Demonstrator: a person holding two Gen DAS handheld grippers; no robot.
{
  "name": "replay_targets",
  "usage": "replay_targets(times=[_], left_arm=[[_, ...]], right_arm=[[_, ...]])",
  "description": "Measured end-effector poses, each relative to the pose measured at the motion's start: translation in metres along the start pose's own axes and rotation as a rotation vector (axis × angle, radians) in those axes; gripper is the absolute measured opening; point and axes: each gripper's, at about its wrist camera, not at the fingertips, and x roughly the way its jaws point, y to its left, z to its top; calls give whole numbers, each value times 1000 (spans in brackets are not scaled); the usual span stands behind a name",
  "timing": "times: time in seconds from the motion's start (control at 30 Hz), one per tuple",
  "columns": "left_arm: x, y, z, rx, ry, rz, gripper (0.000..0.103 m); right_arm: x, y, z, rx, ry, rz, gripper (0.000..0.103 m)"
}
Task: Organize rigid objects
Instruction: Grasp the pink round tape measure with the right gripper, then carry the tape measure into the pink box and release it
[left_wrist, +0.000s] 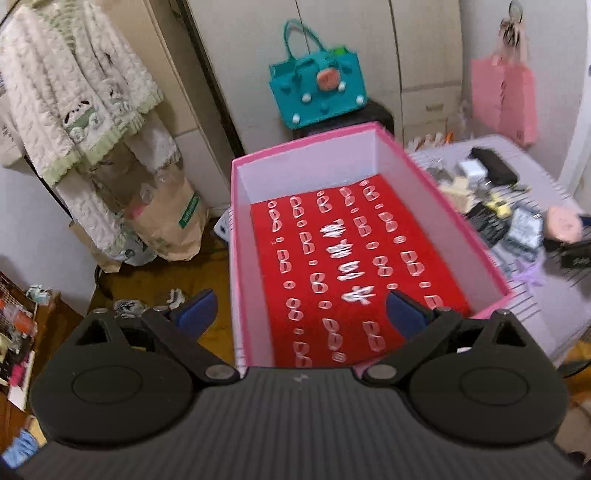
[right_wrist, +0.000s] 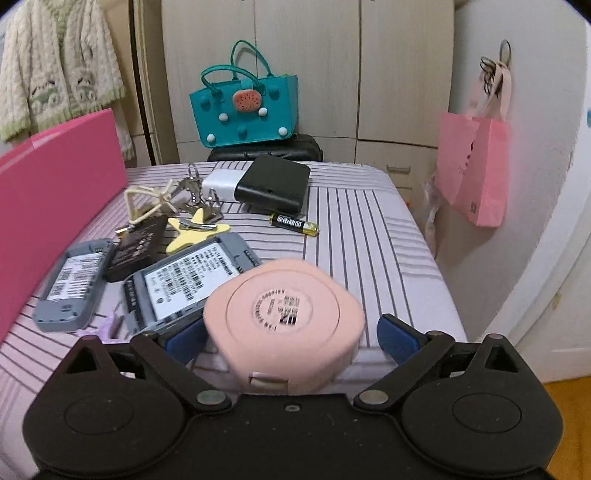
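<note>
1. The pink round case (right_wrist: 284, 325) is sitting between the fingers of the right gripper (right_wrist: 291, 334), at the 6 o'clock edge of the right wrist view, over the near end of the striped table (right_wrist: 369, 221). The fingers are standing wide, with a gap showing at the right pad (right_wrist: 397, 338); whether the left pad is touching the case is hard to tell.
2. The pink box (left_wrist: 436, 192) is lying beneath the left gripper (left_wrist: 299, 314), whose fingers are spread wide and holding nothing. Only a red patterned sheet (left_wrist: 332, 266) is showing inside the box.
3. Judged step: the right gripper is lining up on the case for a pickup, with the box as the likely destination. The next move calls for closing squarely across the rounded sides, which look smooth and prone to slipping, then carrying it toward 9 o'clock over the box wall.
4. Other loose items are waiting beyond the case: two grey phone shells (right_wrist: 70, 284), a yellow star clip (right_wrist: 195, 230), a battery (right_wrist: 295, 223) at 12 o'clock, a black power bank (right_wrist: 273, 184), a white charger (right_wrist: 221, 182) and keys (right_wrist: 192, 184).
5. Hard to make out: the case's near underside is being hidden by the gripper body; the left view is blurring the items on the table; labels are not legible.
</note>
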Motion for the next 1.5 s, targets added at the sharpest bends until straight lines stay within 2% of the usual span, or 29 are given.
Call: replay_targets(times=[0.07,0.1,0.17,0.23,0.3,0.33,0.43,0.47,0.5,0.57,0.77,0.87,0.97,1.07,1.17,1.27,1.4,1.5], left_arm=[[20,10,10,12,61,9,99],[30,14,14,36,83,10,97],[48,19,18,76,113,44,96],[64,25,19,82,142,82,86],[77,31,21,88,171,87,69],[84,35,22,80,187,85,66],[97,44,21,73,204,88,45],[99,46,21,75,203,70,37],[99,48,21,69,203,41,22],[97,49,20,57,204,-11,9],[88,40,18,98,152,1,8],[86,44,17,90,142,-13,7],[85,45,18,89,140,-27,7],[84,42,18,110,145,-44,8],[83,42,20,113,158,-56,8],[87,46,24,101,163,-66,8],[87,51,23,88,161,-89,8],[88,55,22,70,159,-103,8]], right_arm=[[2,-1,6,-23,6,-2,99],[2,-2,7,-28,7,16,87],[1,-4,12,-19,24,24,85],[0,-2,14,-51,36,24,85],[-2,-1,15,-56,50,33,85],[-3,-1,16,-50,55,38,85],[-9,-1,20,-36,55,45,85],[-12,-1,22,-32,51,46,85],[-15,-1,25,-29,46,51,85],[-21,0,31,-23,38,59,85],[-34,11,52,-36,11,67,85],[-47,24,72,-49,-18,104,85],[-62,47,101,-86,-42,205,85],[-72,82,134,-132,-24,367,85],[-67,130,167,-183,51,537,86],[-43,181,189,-218,158,641,86],[13,240,204,-237,298,665,86],[53,273,207,-235,354,637,85]])
